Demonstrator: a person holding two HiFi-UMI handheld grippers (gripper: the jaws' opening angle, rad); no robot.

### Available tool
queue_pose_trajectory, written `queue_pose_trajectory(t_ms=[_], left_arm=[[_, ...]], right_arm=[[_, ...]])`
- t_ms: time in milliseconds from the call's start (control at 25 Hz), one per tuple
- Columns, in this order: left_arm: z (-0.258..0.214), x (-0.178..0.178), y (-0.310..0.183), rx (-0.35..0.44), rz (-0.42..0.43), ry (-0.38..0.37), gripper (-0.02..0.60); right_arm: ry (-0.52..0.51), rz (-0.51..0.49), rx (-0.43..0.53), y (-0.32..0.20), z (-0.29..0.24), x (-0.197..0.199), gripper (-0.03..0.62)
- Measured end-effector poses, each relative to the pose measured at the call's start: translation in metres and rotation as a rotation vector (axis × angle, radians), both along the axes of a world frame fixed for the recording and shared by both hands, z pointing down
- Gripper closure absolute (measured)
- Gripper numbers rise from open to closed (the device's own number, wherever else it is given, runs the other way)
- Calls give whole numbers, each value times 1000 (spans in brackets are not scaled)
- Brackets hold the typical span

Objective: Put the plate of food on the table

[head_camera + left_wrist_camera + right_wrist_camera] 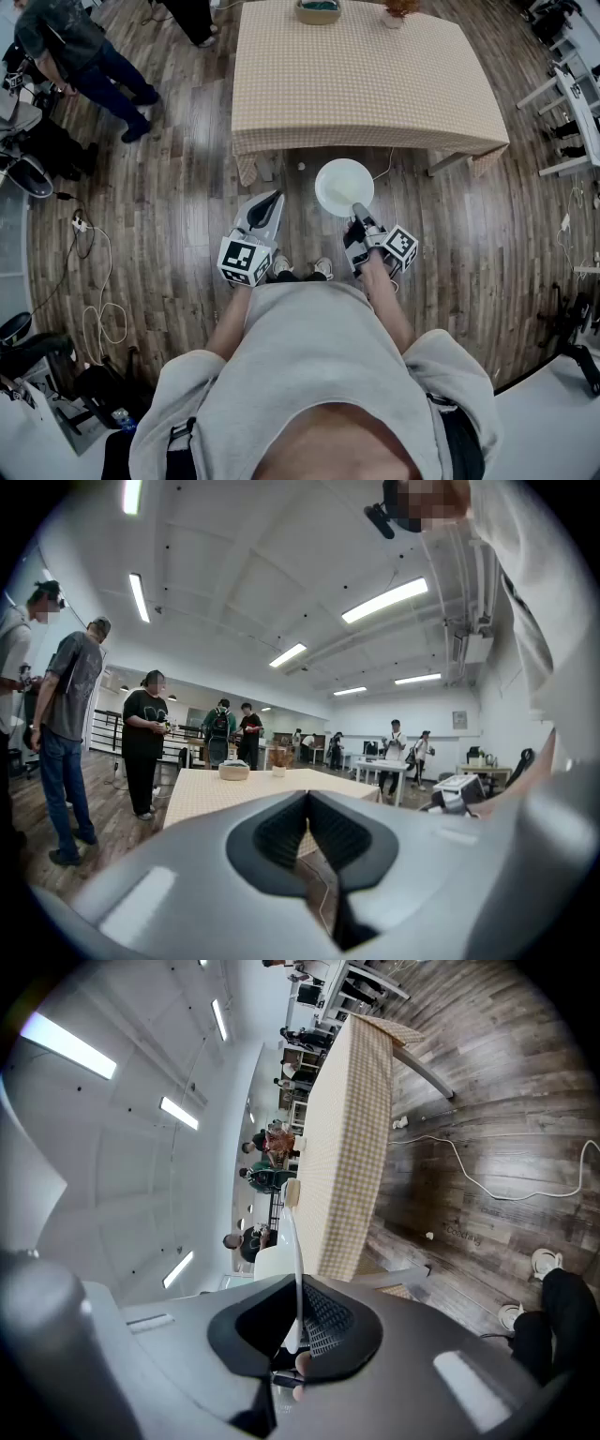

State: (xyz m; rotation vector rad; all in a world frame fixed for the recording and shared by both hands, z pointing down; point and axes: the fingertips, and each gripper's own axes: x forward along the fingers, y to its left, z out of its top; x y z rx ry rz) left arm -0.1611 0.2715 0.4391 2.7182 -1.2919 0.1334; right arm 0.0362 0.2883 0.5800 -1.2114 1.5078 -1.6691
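Head view puts the plate (343, 186) out in front of me, white and roughly level, over the wooden floor (178, 187) and just short of the near edge of the table (356, 84). Whether food lies on it I cannot tell. My right gripper (360, 210) has its jaws clamped tight on the plate's near rim, seen edge-on between the pads in the right gripper view. That way the dish leads toward the table, and I carry it flat so nothing slides. My left gripper (275, 199) hangs beside it, jaws together on nothing, free to steady the plate if needed. A bowl (318, 11) and a small pot (401, 9) sit at the table's far end, so I judge the near cloth the spot.
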Motion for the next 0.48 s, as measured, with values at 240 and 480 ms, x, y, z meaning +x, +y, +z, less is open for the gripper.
queue_pose_trajectory(t_ms=[240,480], left_arm=[[3,-3,-1,2,-7,-2,571],[4,2,-1,-5,-7,-3,572]], right_arm=[[-9,-1,-3,-1,4,-4,586],[-4,-6,-9,0,3,0,586]])
